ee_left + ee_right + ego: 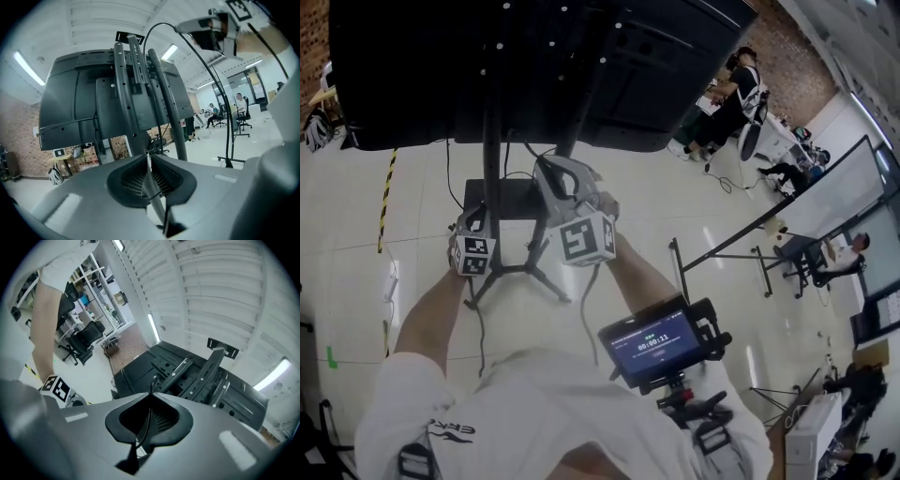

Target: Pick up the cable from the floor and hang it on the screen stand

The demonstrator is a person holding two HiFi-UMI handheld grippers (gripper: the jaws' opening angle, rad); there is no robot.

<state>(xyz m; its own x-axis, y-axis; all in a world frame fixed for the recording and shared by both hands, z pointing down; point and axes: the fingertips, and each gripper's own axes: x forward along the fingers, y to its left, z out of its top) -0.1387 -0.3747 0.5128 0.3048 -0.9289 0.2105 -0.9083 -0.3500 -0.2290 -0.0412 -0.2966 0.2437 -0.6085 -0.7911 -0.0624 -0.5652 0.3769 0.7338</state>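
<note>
floor [656, 211]: pale glossy tiles | brick wall [792, 47] | ceiling [225, 287]: strip lights [28, 68]

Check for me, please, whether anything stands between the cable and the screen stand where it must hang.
Nothing visible does. Both the left gripper and the right gripper have jaws shut on the cable, and the screen stand rises unobstructed just ahead of them.

The cable [153, 196] hangs just before the screen stand [492, 187].
</note>
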